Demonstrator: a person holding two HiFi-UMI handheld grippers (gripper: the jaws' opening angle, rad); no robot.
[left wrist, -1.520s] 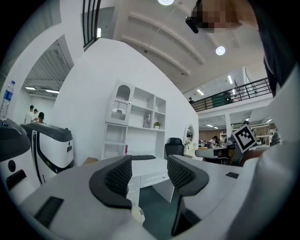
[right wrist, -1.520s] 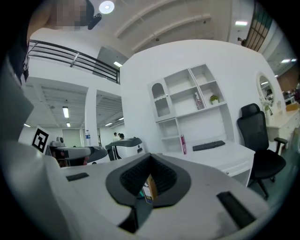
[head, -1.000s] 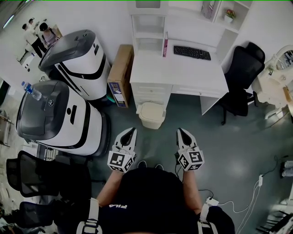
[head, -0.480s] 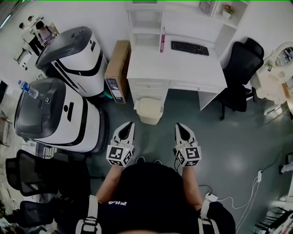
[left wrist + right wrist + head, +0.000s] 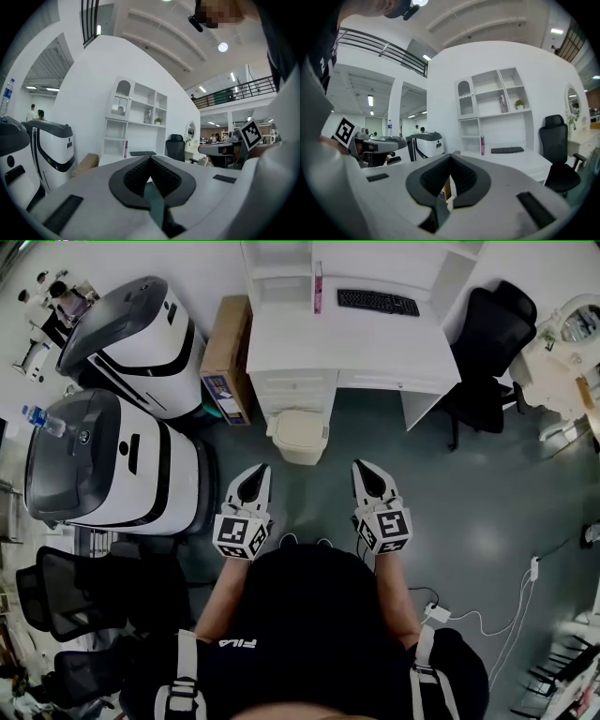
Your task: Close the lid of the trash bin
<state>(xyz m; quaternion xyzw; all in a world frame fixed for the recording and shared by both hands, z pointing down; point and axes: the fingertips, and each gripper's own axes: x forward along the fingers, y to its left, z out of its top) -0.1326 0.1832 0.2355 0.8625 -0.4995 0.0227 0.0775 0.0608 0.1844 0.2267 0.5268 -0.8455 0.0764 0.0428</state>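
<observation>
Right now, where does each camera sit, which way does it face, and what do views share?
Head view: on the person's head, facing steeply down at the trash bin; torso, arms, left gripper, right gripper show.
Left gripper view: on that gripper, facing the desk along shut jaws; right gripper's cube shows.
Right gripper view: likewise facing the desk; left gripper's cube shows.
All three share the desk.

Cream trash bin sits by the white tabletop, lid looks down, and the left claw and right claw hover side by side, short of it.
</observation>
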